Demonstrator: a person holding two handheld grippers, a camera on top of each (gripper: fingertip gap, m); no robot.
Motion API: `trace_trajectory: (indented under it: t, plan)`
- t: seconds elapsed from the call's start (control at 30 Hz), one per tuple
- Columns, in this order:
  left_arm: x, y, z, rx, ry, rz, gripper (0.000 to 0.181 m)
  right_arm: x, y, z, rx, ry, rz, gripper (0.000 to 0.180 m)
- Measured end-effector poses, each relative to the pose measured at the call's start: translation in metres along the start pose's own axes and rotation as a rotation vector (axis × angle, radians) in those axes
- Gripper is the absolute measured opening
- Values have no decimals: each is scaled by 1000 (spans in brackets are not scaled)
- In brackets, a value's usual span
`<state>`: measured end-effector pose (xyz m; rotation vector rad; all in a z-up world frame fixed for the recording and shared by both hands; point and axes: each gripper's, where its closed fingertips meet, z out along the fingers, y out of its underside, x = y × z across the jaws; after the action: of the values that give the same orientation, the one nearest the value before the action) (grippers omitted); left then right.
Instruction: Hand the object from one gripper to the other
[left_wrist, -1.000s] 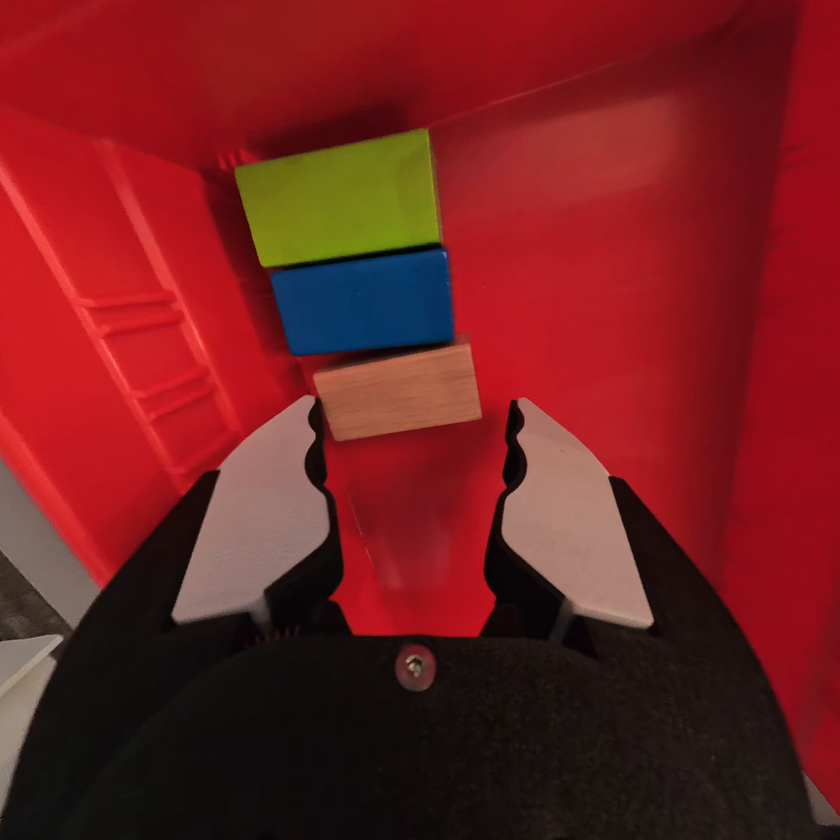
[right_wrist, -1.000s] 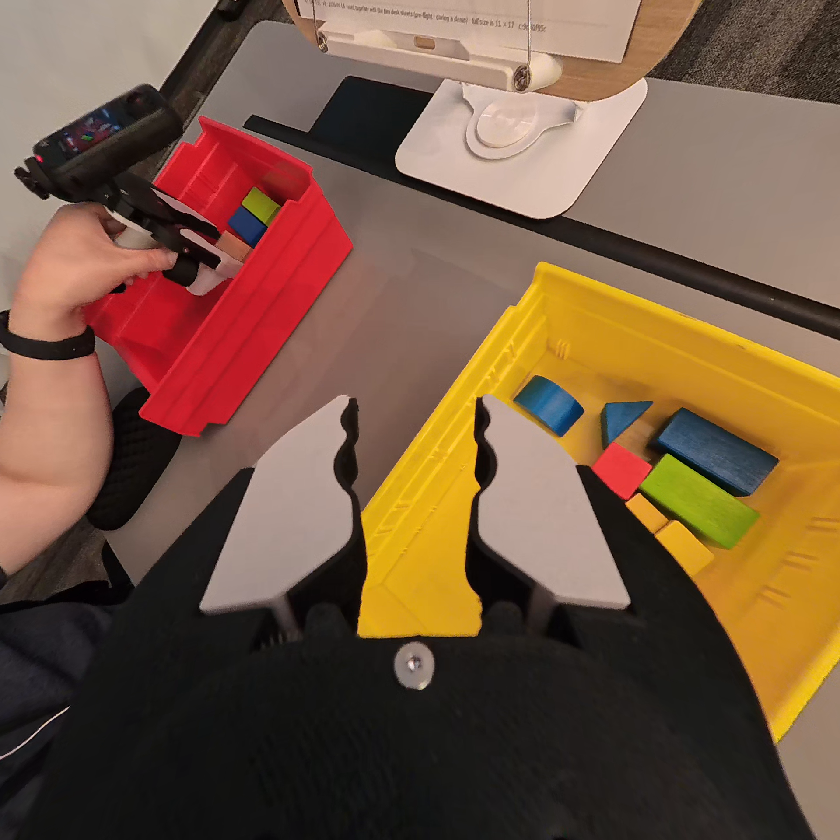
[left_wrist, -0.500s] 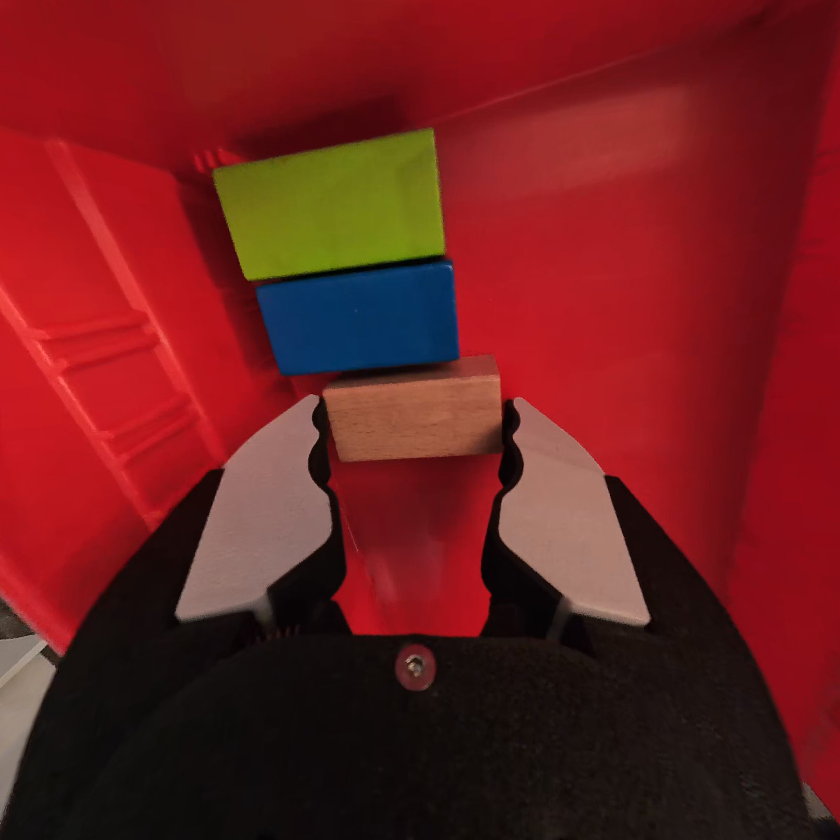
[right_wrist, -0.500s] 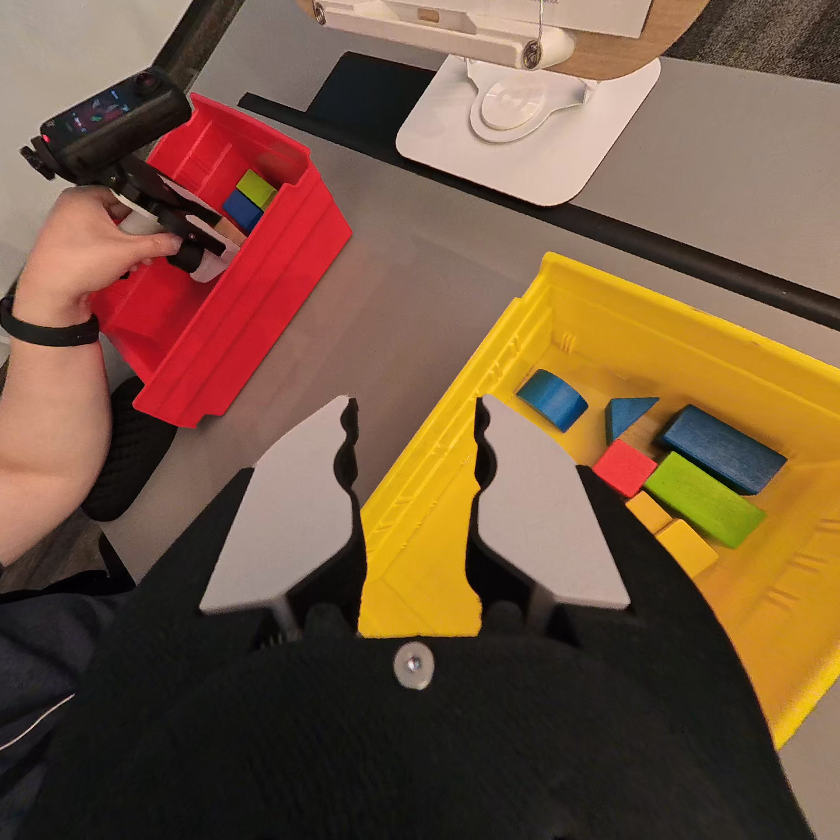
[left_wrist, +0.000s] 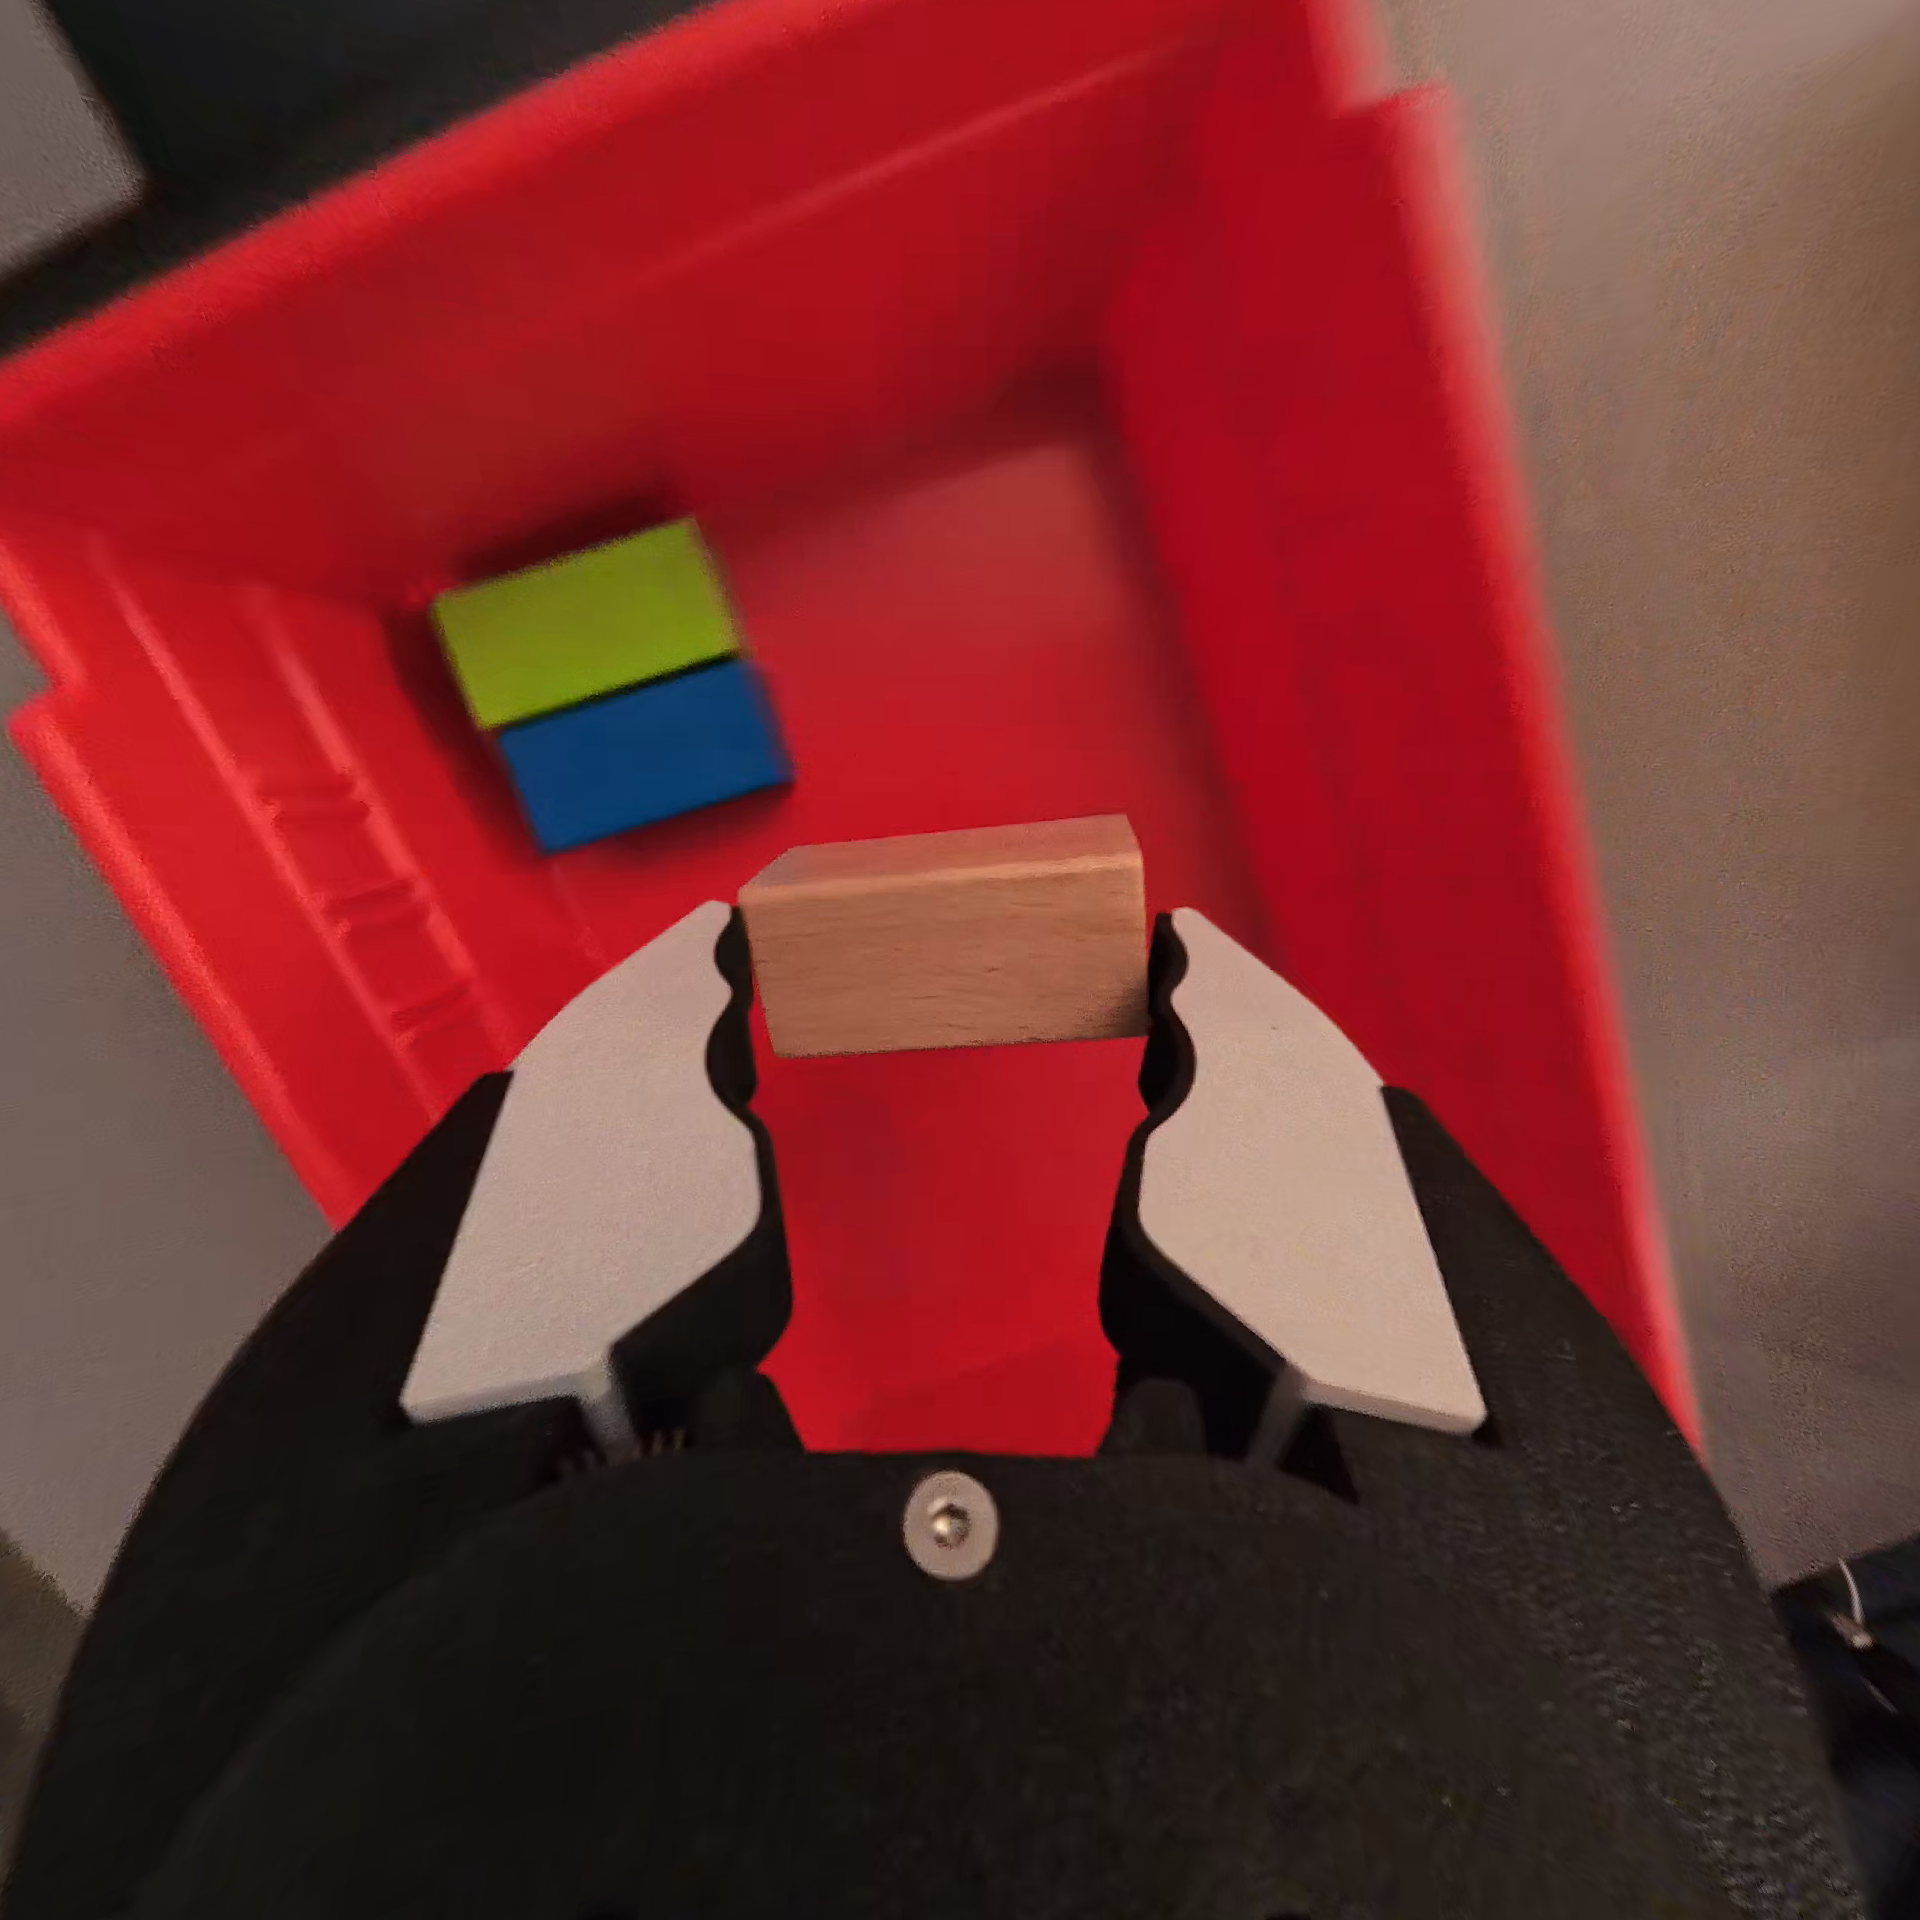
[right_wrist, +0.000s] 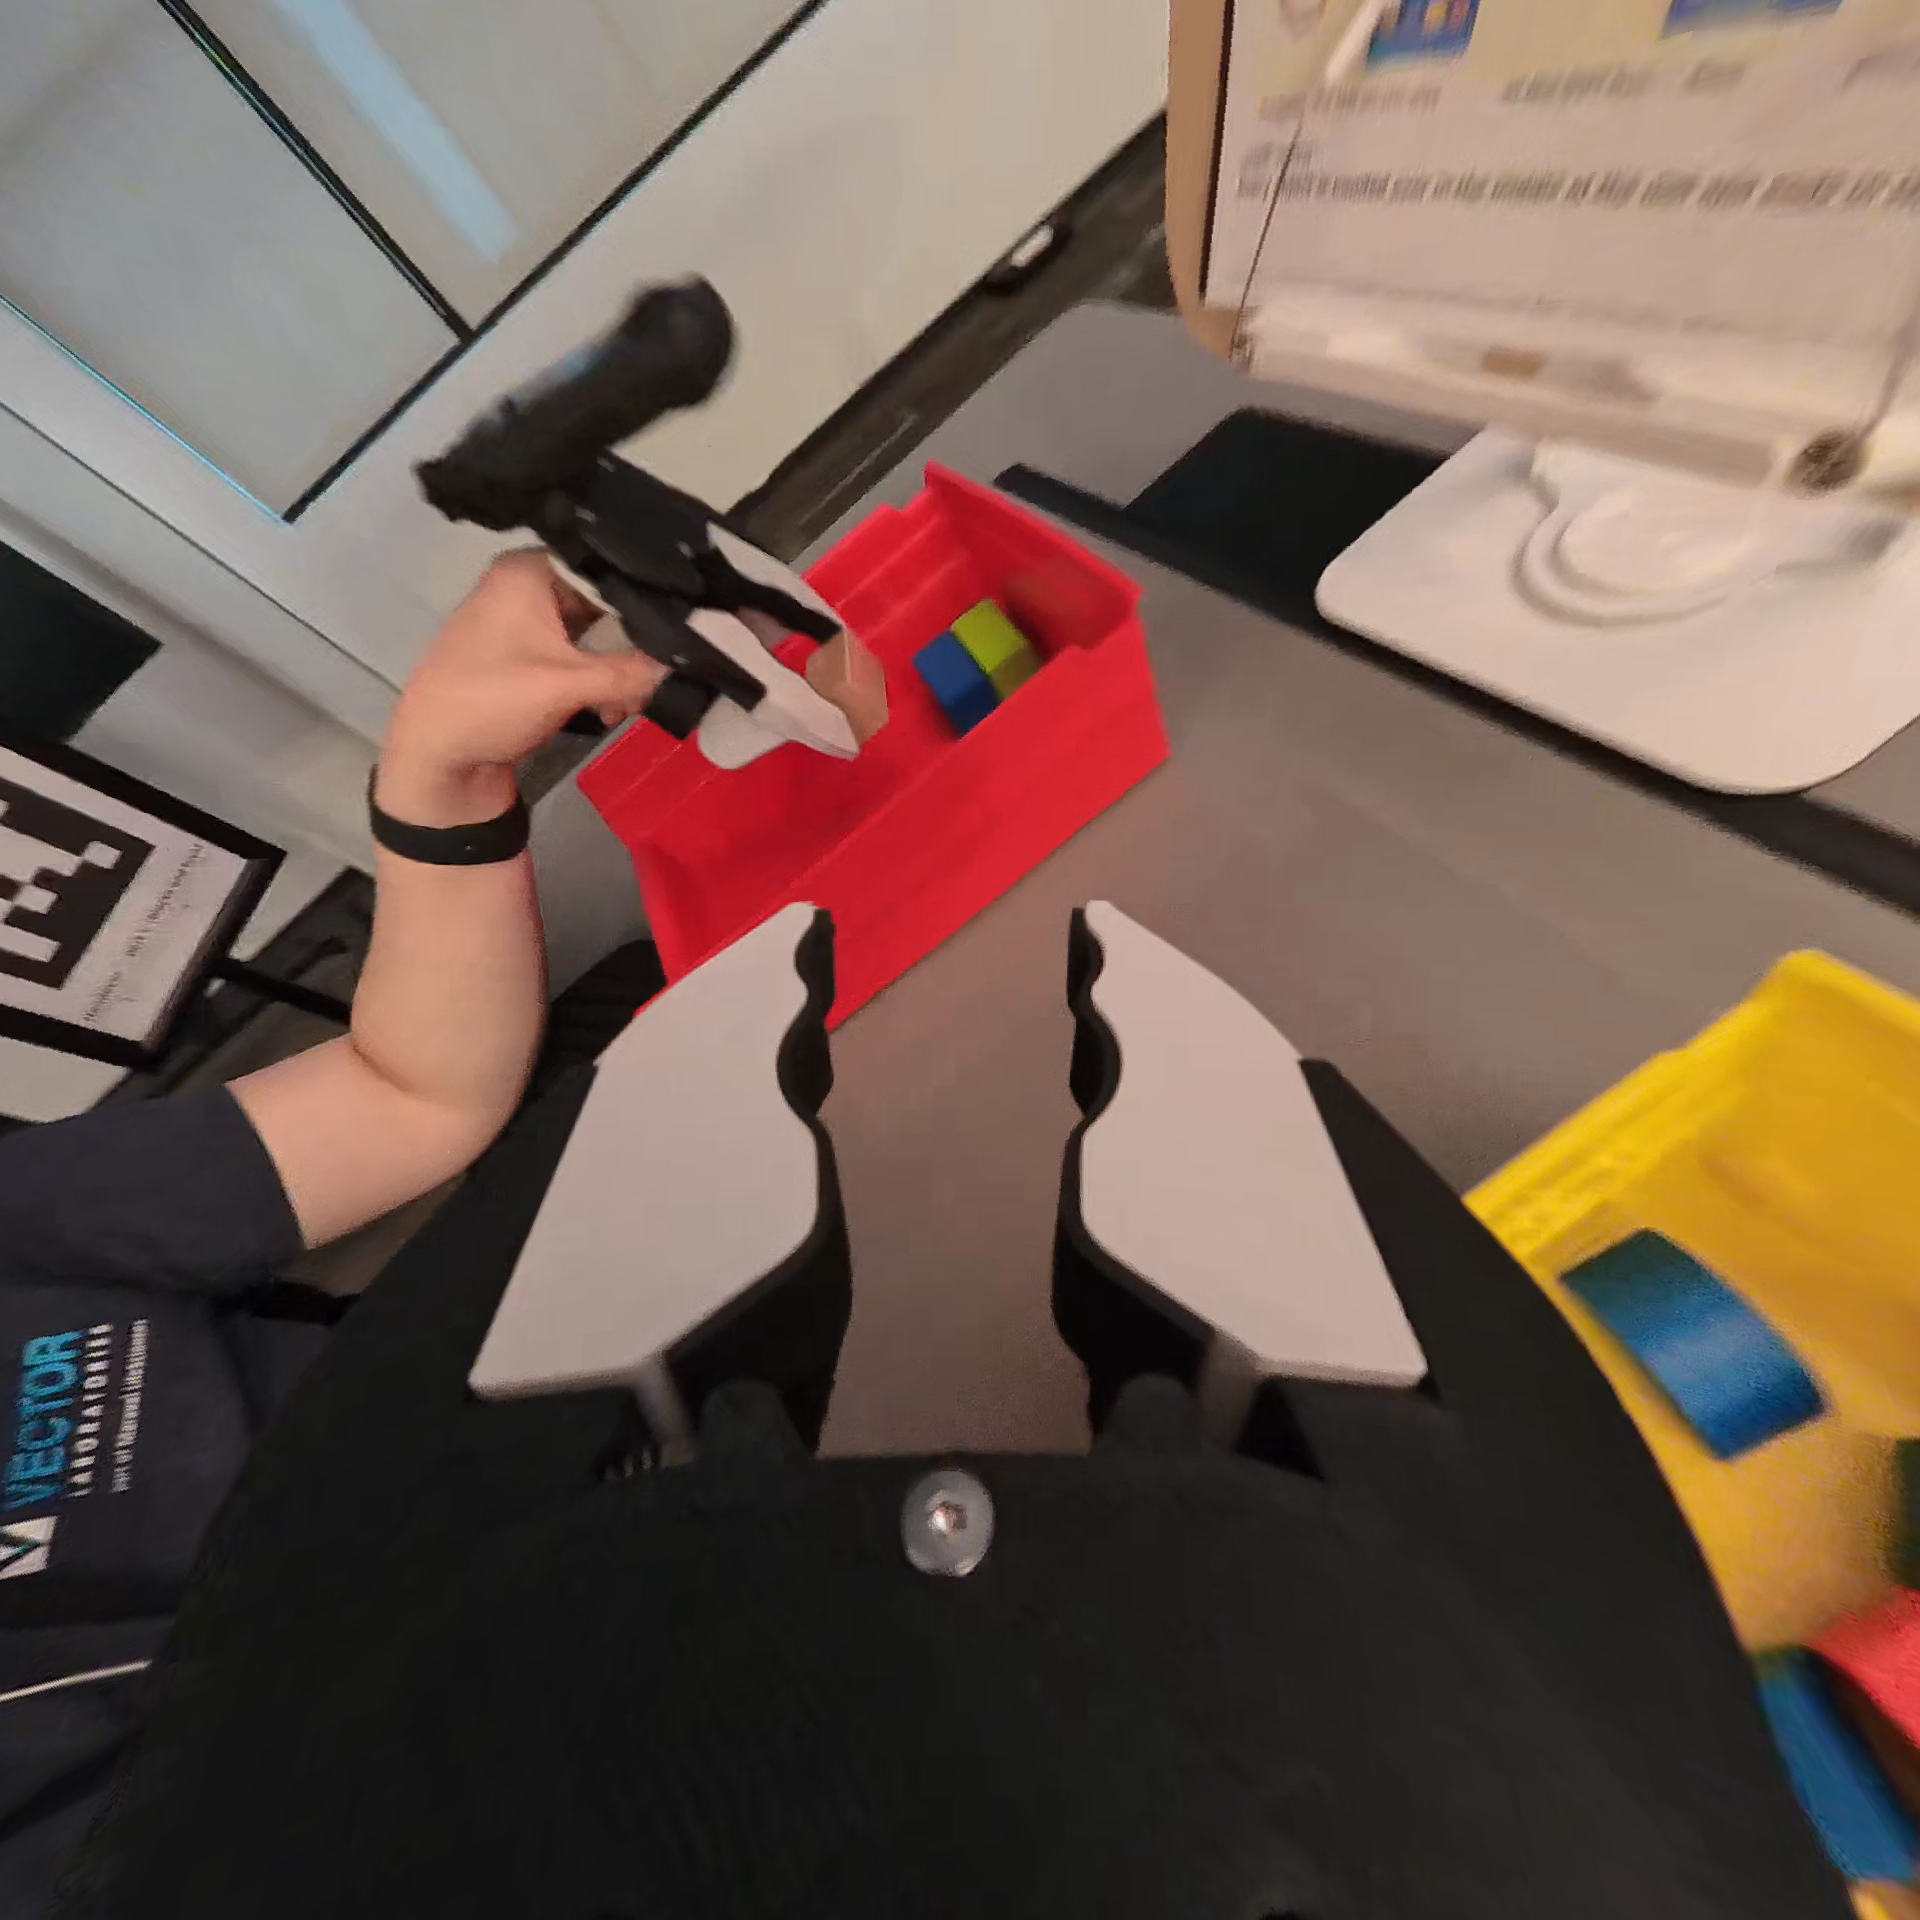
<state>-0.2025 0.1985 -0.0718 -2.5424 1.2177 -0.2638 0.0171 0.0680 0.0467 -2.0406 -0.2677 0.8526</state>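
Wood block (left_wrist: 945, 940) sits clamped between the tips of my left hand-held gripper (left_wrist: 943, 971), its long axis running straight across from one finger to the other, so both short ends are covered and the long faces stay bare. It hangs above the red bin (left_wrist: 1299, 520), clear of the floor. Below and to the left, the green block (left_wrist: 582, 618) and blue block (left_wrist: 644, 753) lie touching each other against the bin wall, well apart from what I hold. The bin's right wall is near my right finger; open room lies upward, and past that rim toward the grey surface (left_wrist: 1714, 623).

From the right wrist view, my right hand-held gripper (right_wrist: 948, 997) is spread and empty, hovering over the surface (right_wrist: 1299, 831) between the red bin (right_wrist: 935, 831) and the yellow bin (right_wrist: 1714, 1143). The left hand-held gripper (right_wrist: 821, 717) shows up and to the left of it, over the near end of the red bin, with the wood block (right_wrist: 857, 681) at its tips. As I judge it, the block is up and left of my right fingers, with bare surface between and the red bin's near rim the only edge in the way. The right fingers would best close on the block's free long faces.
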Motion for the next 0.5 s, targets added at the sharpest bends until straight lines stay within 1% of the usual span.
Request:
trace_trajectory:
  t: [0.1,0.2,0.27,0.37,0.5]
  plan:
    - [49,-21,-32,149,67,175,73,-2,10,24,-20,-63,87,45]
    - [99,-36,-59,287,58,389,73,-26,14,42,-21,-238,203,44]
    - [129,-39,-70,352,44,501,73,-40,21,52,-54,-304,237,44]
    - [162,-38,-76,396,27,620,73,-56,24,61,-61,-356,260,44]
    - [181,-35,-77,412,1,685,73,-69,23,63,-46,-417,296,44]
